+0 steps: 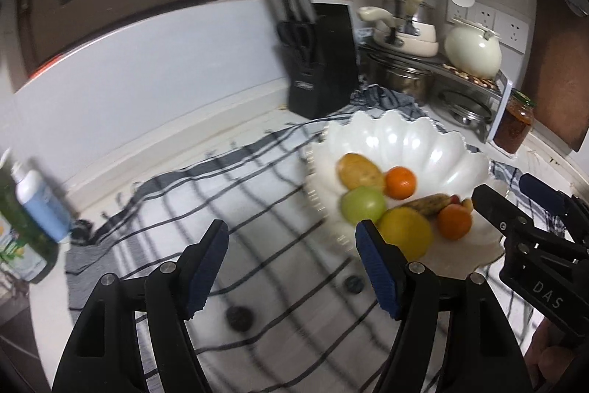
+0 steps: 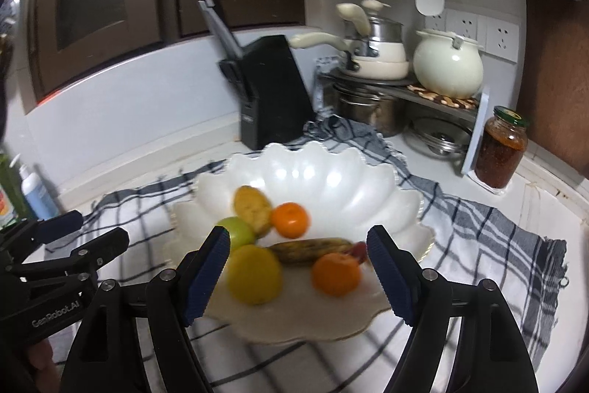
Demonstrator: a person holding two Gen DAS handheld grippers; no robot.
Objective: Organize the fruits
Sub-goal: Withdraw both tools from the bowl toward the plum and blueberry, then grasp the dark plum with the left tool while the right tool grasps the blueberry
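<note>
- White and scalloped, the glossy bowl (image 2: 331,172) sits on a checked cloth (image 2: 478,234) on the counter; inside lie a green apple (image 2: 237,231), a yellow fruit (image 2: 254,273), two oranges (image 2: 291,220), a brownish potato-shaped piece (image 2: 252,205) and a dark elongated one (image 2: 313,249).
- Only the left wrist view shows two dark round spots (image 1: 239,317) on the cloth and a blue-white bottle (image 1: 40,205) at the far left; the right wrist view gives the ribbed jar (image 2: 500,150) in full.
- Left gripper (image 1: 291,264): released, blue ribbed pads wide apart, nothing between them, beside the bowl.
- Right gripper (image 2: 298,275): released, jaws spread over the bowl's near rim, gripping nothing.
</note>
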